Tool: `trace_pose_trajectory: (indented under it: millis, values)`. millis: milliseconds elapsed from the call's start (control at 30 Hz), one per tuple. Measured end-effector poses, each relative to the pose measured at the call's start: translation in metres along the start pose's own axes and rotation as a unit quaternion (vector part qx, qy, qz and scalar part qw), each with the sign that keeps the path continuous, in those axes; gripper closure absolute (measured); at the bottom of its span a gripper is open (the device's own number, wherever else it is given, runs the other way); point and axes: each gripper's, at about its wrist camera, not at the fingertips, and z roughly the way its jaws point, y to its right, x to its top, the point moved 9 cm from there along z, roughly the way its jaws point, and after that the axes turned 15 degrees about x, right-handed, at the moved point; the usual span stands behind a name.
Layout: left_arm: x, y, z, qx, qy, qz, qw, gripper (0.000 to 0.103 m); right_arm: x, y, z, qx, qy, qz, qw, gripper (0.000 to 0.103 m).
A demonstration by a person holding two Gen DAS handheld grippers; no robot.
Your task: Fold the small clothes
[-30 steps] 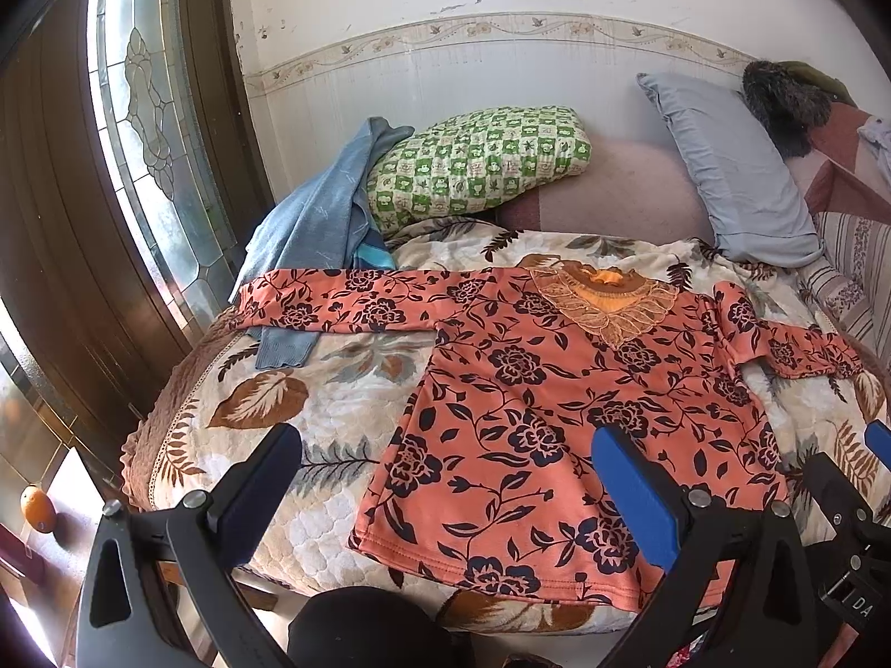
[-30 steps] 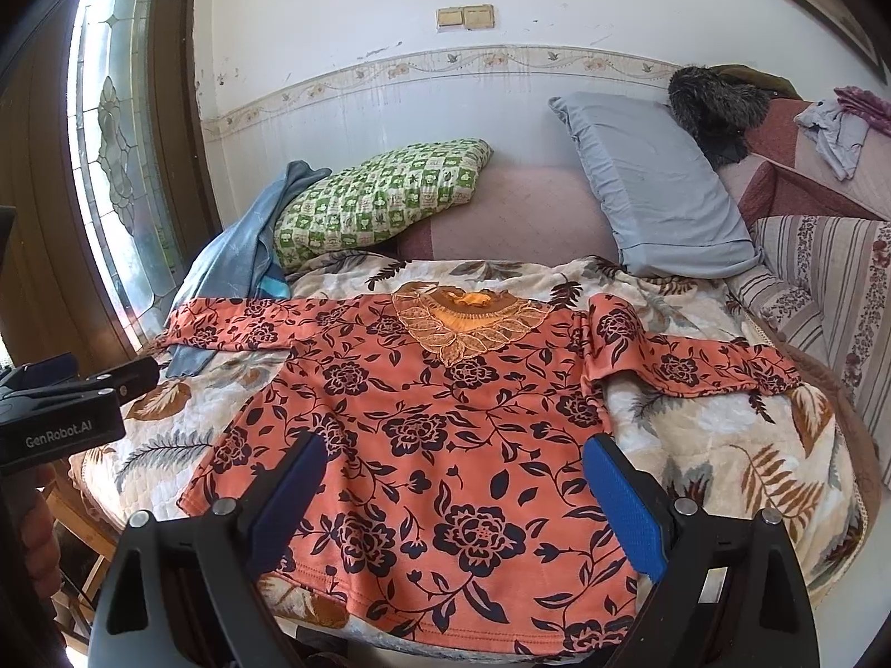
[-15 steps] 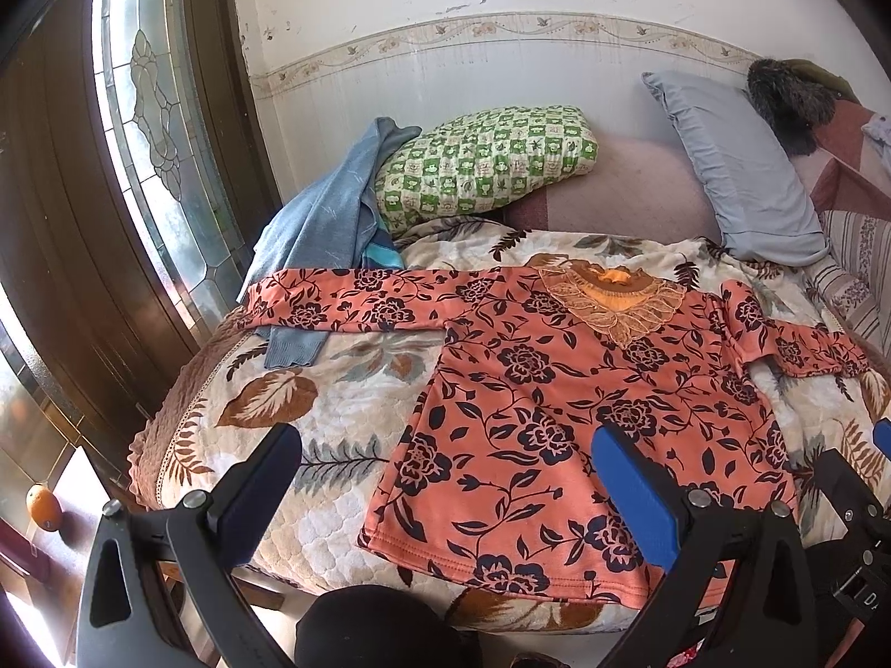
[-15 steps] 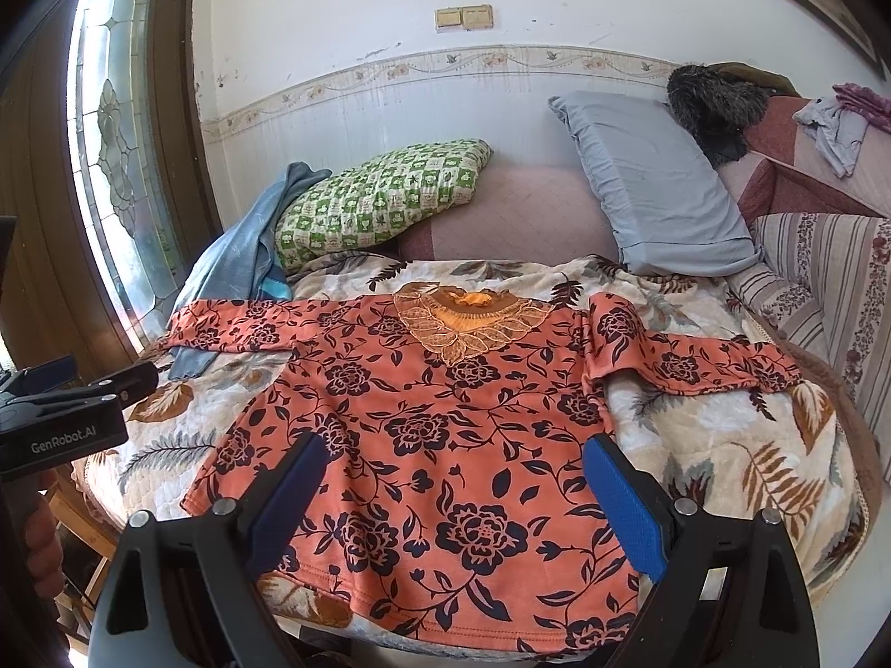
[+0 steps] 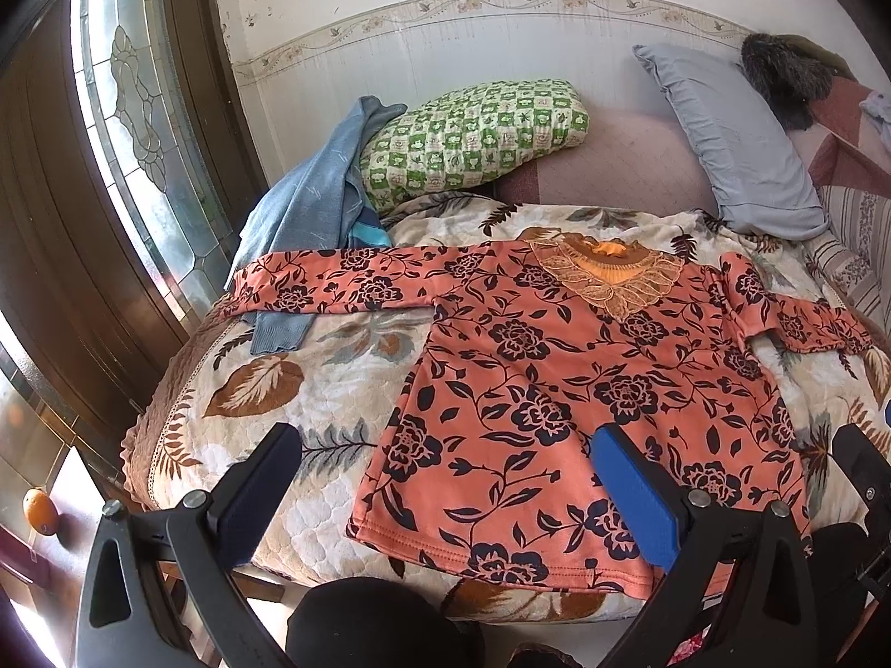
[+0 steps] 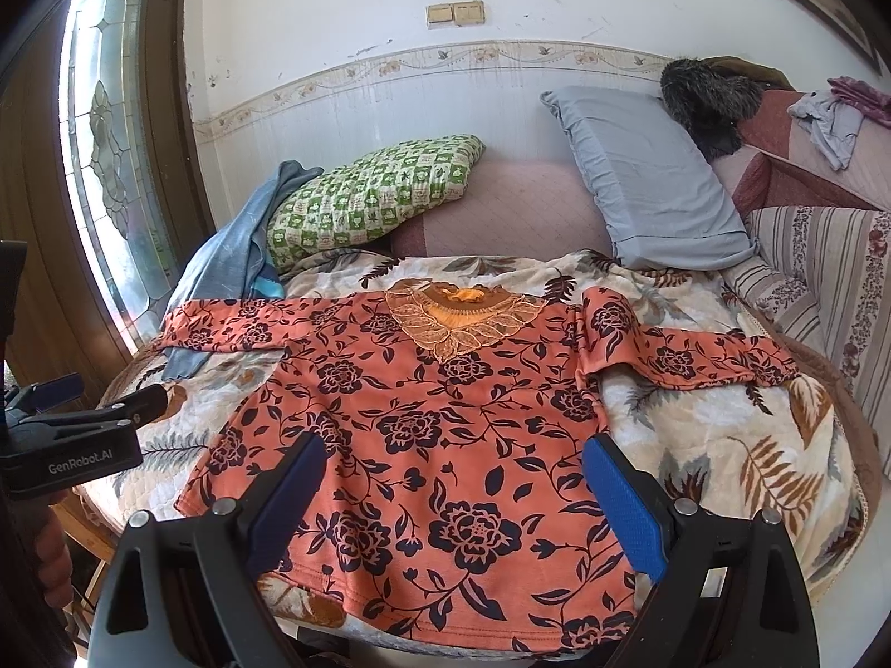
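An orange long-sleeved top with dark flowers (image 5: 557,384) (image 6: 423,417) lies flat, front up, on a leaf-patterned bedspread (image 5: 289,389) (image 6: 713,434). Both sleeves are spread out sideways; the right one (image 6: 690,359) is creased near the shoulder. Its hem faces me at the bed's near edge. My left gripper (image 5: 445,479) is open and empty, hovering over the hem's left corner. My right gripper (image 6: 454,484) is open and empty above the lower middle of the top. The left gripper also shows at the left edge of the right wrist view (image 6: 83,406).
A blue garment (image 5: 312,195) lies under the left sleeve. A green checked pillow (image 5: 473,139) and a grey pillow (image 6: 646,183) lean at the back. A striped cushion (image 6: 824,278) is at the right. A glass door (image 5: 139,128) stands at the left.
The left wrist view has shifted a little left and closer to the bed. The right gripper has barely moved. The top lies as before.
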Motion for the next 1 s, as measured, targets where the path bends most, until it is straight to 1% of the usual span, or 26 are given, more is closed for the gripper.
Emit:
trace_pose_trajectory:
  millis: [500, 533, 567, 600, 633, 700, 733, 800, 833, 900, 967, 1000]
  values:
    - [0.003, 0.03, 0.019, -0.01, -0.012, 0.026, 0.9995, 0.0, -0.007, 0.025, 0.02, -0.007, -0.019, 0.028, 0.999, 0.008]
    - [0.003, 0.033, 0.022, -0.014, -0.016, 0.027, 0.9994, 0.0, -0.008, 0.028, 0.022, -0.009, -0.021, 0.028, 0.999, 0.008]
    - [0.002, 0.037, 0.027, -0.026, -0.026, 0.027, 0.999, 0.0, -0.008, 0.031, 0.024, -0.01, -0.022, 0.029, 0.999, 0.008]
    - [-0.002, 0.041, 0.035, -0.045, -0.045, 0.026, 0.9976, 0.0, -0.007, 0.036, 0.026, -0.011, -0.024, 0.032, 0.999, 0.008]
    - [-0.007, 0.046, 0.045, -0.066, -0.071, 0.021, 0.9951, 0.0, -0.007, 0.044, 0.028, -0.011, -0.026, 0.038, 0.999, 0.008]
    - [-0.018, 0.055, 0.068, -0.098, -0.12, 0.005, 0.988, 0.0, -0.005, 0.066, 0.03, -0.016, -0.025, 0.061, 0.998, 0.008]
    - [-0.025, 0.059, 0.081, -0.107, -0.142, -0.003, 0.984, 0.0, -0.003, 0.082, 0.03, -0.026, -0.019, 0.073, 0.997, 0.008]
    - [-0.037, 0.064, 0.106, -0.117, -0.192, -0.027, 0.9741, 0.0, 0.0, 0.124, 0.028, -0.056, -0.012, 0.103, 0.993, 0.008]
    - [-0.04, 0.065, 0.117, -0.118, -0.208, -0.043, 0.9699, 0.0, 0.001, 0.148, 0.026, -0.069, -0.007, 0.124, 0.99, 0.008]
    - [-0.036, 0.066, 0.137, -0.117, -0.226, -0.07, 0.9647, 0.0, 0.001, 0.203, 0.02, -0.094, 0.017, 0.176, 0.98, 0.008]
    - [-0.021, 0.068, 0.155, -0.11, -0.224, -0.095, 0.9636, 0.0, -0.002, 0.261, 0.018, -0.115, 0.036, 0.236, 0.964, 0.008]
    - [-0.01, 0.071, 0.164, -0.105, -0.219, -0.108, 0.964, 0.0, -0.003, 0.288, 0.019, -0.114, 0.046, 0.267, 0.956, 0.008]
